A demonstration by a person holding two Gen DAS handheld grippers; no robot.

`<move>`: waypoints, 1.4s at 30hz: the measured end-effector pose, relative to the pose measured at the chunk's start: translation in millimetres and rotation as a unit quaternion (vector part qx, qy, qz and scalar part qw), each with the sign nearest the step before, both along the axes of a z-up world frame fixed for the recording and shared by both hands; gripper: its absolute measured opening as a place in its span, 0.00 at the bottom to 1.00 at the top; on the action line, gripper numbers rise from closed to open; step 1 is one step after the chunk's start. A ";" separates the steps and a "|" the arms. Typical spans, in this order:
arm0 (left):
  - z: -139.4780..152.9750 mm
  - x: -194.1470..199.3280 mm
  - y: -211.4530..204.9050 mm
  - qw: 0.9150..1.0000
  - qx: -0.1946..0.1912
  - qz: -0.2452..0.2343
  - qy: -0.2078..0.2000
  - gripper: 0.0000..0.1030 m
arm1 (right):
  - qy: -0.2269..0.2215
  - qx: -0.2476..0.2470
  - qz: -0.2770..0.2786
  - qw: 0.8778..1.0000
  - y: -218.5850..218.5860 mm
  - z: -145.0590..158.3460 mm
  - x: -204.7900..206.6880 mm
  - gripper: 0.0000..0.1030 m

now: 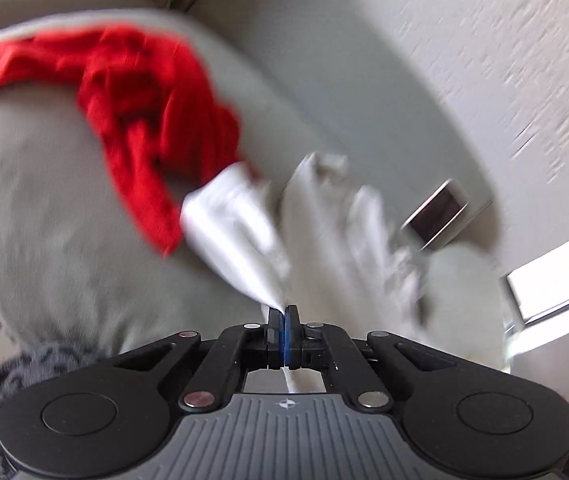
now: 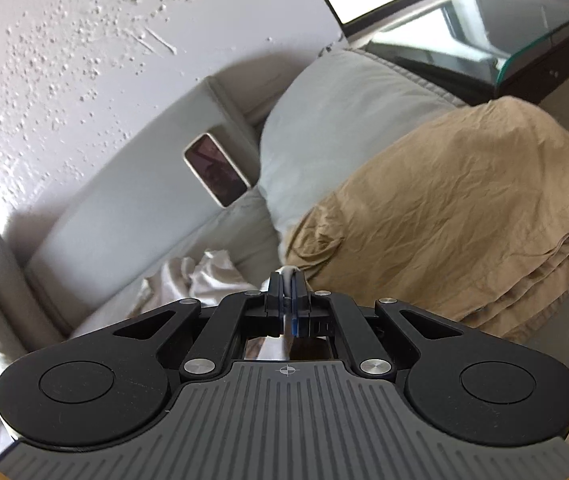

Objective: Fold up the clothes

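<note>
A white garment (image 1: 324, 224) stretches in blurred folds over a grey sofa seat (image 1: 44, 200). My left gripper (image 1: 283, 310) is shut on a thin edge of it, and the cloth runs away from the fingertips. In the right wrist view the white garment (image 2: 200, 276) lies crumpled on the seat to the left, and my right gripper (image 2: 286, 276) is shut on a small white fold of it. A red garment (image 1: 144, 96) lies bunched on the seat beyond the white one.
A phone (image 1: 436, 212) lies dark-screened on the sofa near the backrest (image 2: 132, 208). A tan cloth (image 2: 456, 216) drapes over a grey cushion (image 2: 344, 120). A glass-topped side table (image 2: 524, 48) stands beyond the sofa arm. A textured white wall (image 2: 64, 60) is behind.
</note>
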State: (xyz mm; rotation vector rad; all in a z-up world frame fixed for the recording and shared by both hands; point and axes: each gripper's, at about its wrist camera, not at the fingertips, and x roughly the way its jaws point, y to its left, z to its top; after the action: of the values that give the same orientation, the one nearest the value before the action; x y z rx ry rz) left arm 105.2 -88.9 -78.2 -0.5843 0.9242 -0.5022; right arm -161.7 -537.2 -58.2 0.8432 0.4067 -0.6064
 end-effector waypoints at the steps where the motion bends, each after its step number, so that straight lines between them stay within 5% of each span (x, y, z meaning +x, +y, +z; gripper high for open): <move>1: 20.1 -2.6 6.9 0.999 -0.024 0.006 -0.021 0.00 | -0.019 0.014 0.008 1.000 -0.2 8.1 -1.9 0.03; 5: 110.9 -21.9 30.5 0.983 -0.121 0.024 -0.137 0.00 | -0.115 0.033 0.045 0.992 7.5 57.2 -16.3 0.03; 8: 179.3 -48.0 52.3 0.951 -0.176 0.026 -0.253 0.00 | -0.206 -0.010 0.075 0.976 24.8 117.8 -37.9 0.03; 11: 234.9 -69.5 67.0 0.918 -0.200 0.043 -0.340 0.00 | -0.268 -0.116 0.095 0.952 52.1 184.4 -60.2 0.03; 15: 282.5 -76.5 74.1 0.892 -0.211 0.052 -0.396 0.00 | -0.314 -0.173 0.121 0.926 70.0 253.0 -71.7 0.03; 18: 298.4 -53.3 67.2 0.905 -0.183 0.060 -0.380 0.00 | -0.307 -0.226 0.117 0.917 78.9 285.2 -58.8 0.03; 22: 278.3 31.3 39.2 0.958 -0.124 0.049 -0.255 0.00 | -0.221 -0.197 0.129 0.946 67.6 280.6 28.2 0.03; 24: 259.0 75.9 26.4 0.973 -0.108 0.052 -0.200 0.00 | -0.176 -0.180 0.128 0.959 58.2 268.6 81.9 0.03; 26: 266.4 99.2 19.8 0.971 -0.115 0.058 -0.200 0.00 | -0.155 -0.185 0.116 0.963 52.2 267.0 122.5 0.03; 28: 287.0 103.9 19.4 0.960 -0.141 0.054 -0.235 0.00 | -0.166 -0.200 0.109 0.960 50.9 279.6 140.7 0.03; 31: 321.5 89.7 30.0 0.936 -0.159 0.051 -0.309 0.00 | -0.219 -0.243 0.100 0.940 57.9 316.8 126.9 0.03; 33: 332.7 76.5 36.2 0.929 -0.153 0.054 -0.333 0.00 | -0.241 -0.277 0.093 0.925 64.9 336.8 103.4 0.03; 35: 321.0 70.5 41.9 0.934 -0.147 0.050 -0.323 0.00 | -0.237 -0.285 0.094 0.924 69.6 335.5 86.7 0.03; 37: 285.4 64.1 42.7 0.947 -0.122 0.044 -0.293 0.00 | -0.212 -0.273 0.105 0.932 70.4 313.9 75.2 0.03; 42: 179.3 46.5 41.3 0.978 -0.045 0.032 -0.203 0.00 | -0.109 -0.198 0.136 0.965 63.0 205.5 72.1 0.03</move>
State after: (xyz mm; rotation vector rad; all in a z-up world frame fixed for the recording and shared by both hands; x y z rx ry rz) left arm 151.7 -47.6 101.0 -0.5649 0.4944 -0.5825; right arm -89.6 -474.3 147.3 0.4524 0.1838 -0.3181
